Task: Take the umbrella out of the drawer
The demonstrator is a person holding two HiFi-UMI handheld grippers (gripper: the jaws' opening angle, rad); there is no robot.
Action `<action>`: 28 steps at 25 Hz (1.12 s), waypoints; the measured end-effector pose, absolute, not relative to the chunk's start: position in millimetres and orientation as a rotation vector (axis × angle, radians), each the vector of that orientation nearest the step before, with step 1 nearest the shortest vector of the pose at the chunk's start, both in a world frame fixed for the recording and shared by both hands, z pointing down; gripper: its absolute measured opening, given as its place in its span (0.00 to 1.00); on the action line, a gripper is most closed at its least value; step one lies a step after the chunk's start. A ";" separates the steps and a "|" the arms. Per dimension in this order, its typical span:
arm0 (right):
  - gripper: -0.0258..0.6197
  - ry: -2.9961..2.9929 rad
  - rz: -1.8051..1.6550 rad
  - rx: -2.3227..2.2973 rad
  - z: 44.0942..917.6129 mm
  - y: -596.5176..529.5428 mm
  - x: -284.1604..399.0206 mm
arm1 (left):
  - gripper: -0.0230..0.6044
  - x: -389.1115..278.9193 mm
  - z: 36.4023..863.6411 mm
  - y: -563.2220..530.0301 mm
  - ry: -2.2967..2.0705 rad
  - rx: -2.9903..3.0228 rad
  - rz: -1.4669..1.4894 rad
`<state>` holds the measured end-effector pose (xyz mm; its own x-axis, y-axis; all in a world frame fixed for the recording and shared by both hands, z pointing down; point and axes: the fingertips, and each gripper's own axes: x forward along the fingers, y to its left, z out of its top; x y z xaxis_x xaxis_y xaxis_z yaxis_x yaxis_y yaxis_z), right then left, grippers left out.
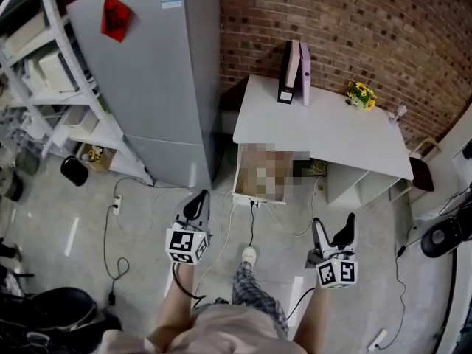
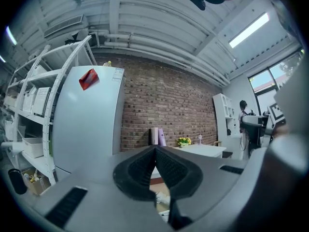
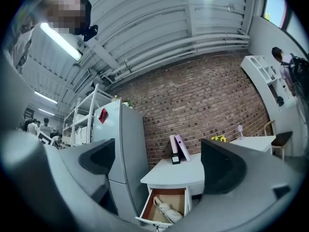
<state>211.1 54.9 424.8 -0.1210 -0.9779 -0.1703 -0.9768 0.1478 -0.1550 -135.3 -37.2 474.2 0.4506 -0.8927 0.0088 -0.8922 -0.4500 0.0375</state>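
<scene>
Two grippers sit in the lower half of the head view, one to each side of the person's legs and both well apart from the desk.

- Left gripper [image 1: 197,203], lower centre-left: jaws pressed together with nothing between them. In the left gripper view the black ribbed pads [image 2: 140,170] meet in a point at mid-frame.
- Right gripper [image 1: 332,231], lower centre-right: jaws spread wide and the gap is empty. In the right gripper view the two dark pads [image 3: 99,157] stand far apart, and the desk shows between them.
- Umbrella [image 3: 166,210]: pale and folded, lying inside the open drawer [image 3: 146,206] at the bottom centre of the right gripper view. Neither gripper is touching it.
- In the head view the drawer [image 1: 237,177] is pulled out from under the left end of the white desk [image 1: 324,131], at frame centre. A mosaic patch covers its inside there, so the umbrella cannot be made out in that view.
- On the desk, dark and lilac binders [image 1: 293,72] stand upright at the back edge, against the brick wall [image 1: 354,21]. Yellow flowers [image 1: 361,94] sit toward the upper right.
- A tall grey fridge [image 1: 147,72] stands just beside the desk at upper left, with a red tag [image 1: 116,17] on it. White shelving [image 1: 44,65] runs along the far left edge.
- Cables [image 1: 110,227] trail across the floor at lower left.
</scene>
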 end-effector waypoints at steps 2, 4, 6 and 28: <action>0.88 2.204 -0.012 -1.901 425.0 23.4 217.9 | 0.08 -126.7 472.7 -64.3 -1.634 2.643 -0.010; 0.88 2.225 -0.011 -1.895 423.7 -7.0 224.1 | 0.08 -118.1 469.8 -93.0 -1.647 2.637 -0.009; 0.88 2.238 -0.008 -1.886 420.7 -39.9 233.7 | 0.08 -106.0 465.8 -126.6 -1.653 2.633 -0.007; 0.88 2.443 -0.169 -1.833 456.3 -268.7 243.0 | 0.08 -35.2 487.9 -350.6 -1.621 2.559 0.060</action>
<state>243.0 -268.7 456.3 -0.2798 -0.9600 0.0002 -0.9510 0.2772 -0.1372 -35.2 -350.6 487.9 0.4286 -0.8987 0.0932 -0.9031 -0.4231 0.0730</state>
